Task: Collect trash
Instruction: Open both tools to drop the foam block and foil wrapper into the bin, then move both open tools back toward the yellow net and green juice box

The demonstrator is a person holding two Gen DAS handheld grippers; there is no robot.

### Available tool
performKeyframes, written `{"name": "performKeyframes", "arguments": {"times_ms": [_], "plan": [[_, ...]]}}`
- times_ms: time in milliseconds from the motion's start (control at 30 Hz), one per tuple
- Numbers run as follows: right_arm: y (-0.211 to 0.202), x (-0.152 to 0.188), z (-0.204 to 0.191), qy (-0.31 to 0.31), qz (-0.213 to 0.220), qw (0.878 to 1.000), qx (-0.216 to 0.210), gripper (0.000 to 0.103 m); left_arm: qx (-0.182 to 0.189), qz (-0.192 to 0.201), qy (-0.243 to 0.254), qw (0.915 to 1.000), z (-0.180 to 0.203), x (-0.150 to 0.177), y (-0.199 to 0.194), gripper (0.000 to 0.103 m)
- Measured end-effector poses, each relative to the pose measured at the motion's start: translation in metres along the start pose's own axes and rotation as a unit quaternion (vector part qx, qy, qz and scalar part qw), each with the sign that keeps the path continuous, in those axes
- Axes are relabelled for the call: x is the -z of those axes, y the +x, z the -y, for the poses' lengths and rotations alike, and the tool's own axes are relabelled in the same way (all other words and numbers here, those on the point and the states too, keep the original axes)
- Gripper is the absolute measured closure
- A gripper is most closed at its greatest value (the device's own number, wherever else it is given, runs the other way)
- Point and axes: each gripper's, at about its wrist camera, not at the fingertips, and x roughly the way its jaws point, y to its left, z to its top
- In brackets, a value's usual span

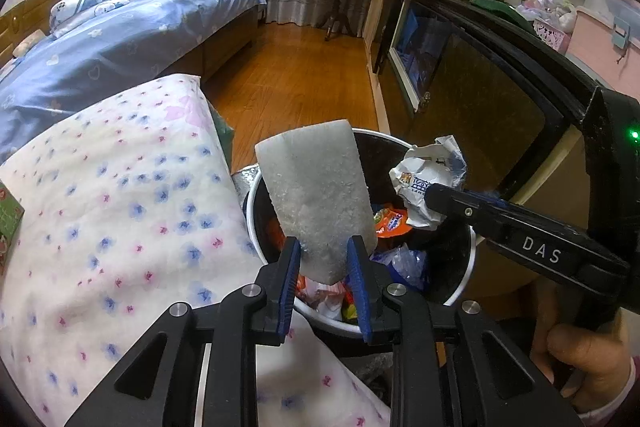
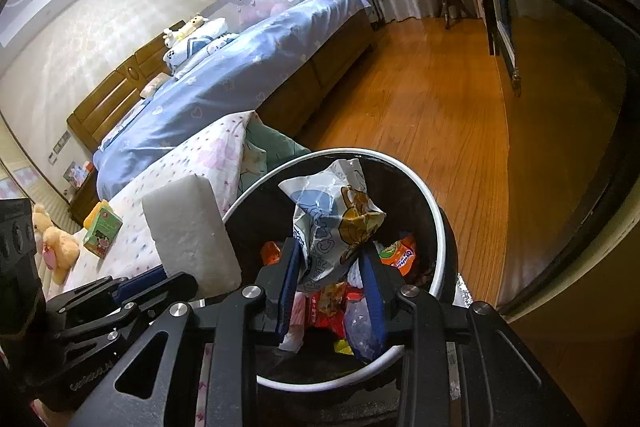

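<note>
My left gripper (image 1: 323, 251) is shut on a white foam block (image 1: 316, 199) and holds it upright over the near rim of a round black trash bin with a white rim (image 1: 464, 287). The block also shows in the right wrist view (image 2: 188, 231). My right gripper (image 2: 331, 259) is shut on a crumpled white snack wrapper with a cartoon print (image 2: 336, 215) and holds it above the bin (image 2: 438, 227). In the left wrist view the right gripper (image 1: 434, 201) holds the wrapper (image 1: 428, 175) over the bin's far side. The bin holds several colourful wrappers (image 2: 400, 253).
A mattress with a floral sheet (image 1: 120, 207) lies left of the bin, with a green carton (image 2: 102, 229) and a plush bear (image 2: 56, 243) on it. A blue bed (image 1: 120, 39) stands behind. A dark cabinet (image 1: 472, 91) runs along the right. Wooden floor (image 1: 296, 75) lies between.
</note>
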Motion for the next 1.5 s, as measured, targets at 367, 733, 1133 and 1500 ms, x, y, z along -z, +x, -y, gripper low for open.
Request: {"name": "performKeyframes", "arguments": {"times_ms": [367,733,1133,1500], "plan": [[-0.005,-0.001,0.003,0.017,0.006,1.0,-0.002,0.052,-0.009,0.012,-0.019,0.9997,-0.005,0.012,-0.018,0.054],[-0.009,0.008,-0.037,-0.001,0.019,0.999,-0.037,0.032,-0.042,0.021,-0.095,0.9944,-0.056,0.054,-0.063,0.052],[0.012,0.025,-0.11,-0.051,-0.009,0.995,-0.084,0.028,-0.121,0.045,-0.153,0.9798,-0.118,0.094,-0.126,0.05],[0.035,0.042,-0.169,-0.091,-0.036,0.989,-0.112,0.028,-0.162,0.058,-0.2,0.9647,-0.181,0.115,-0.164,0.05]]}}
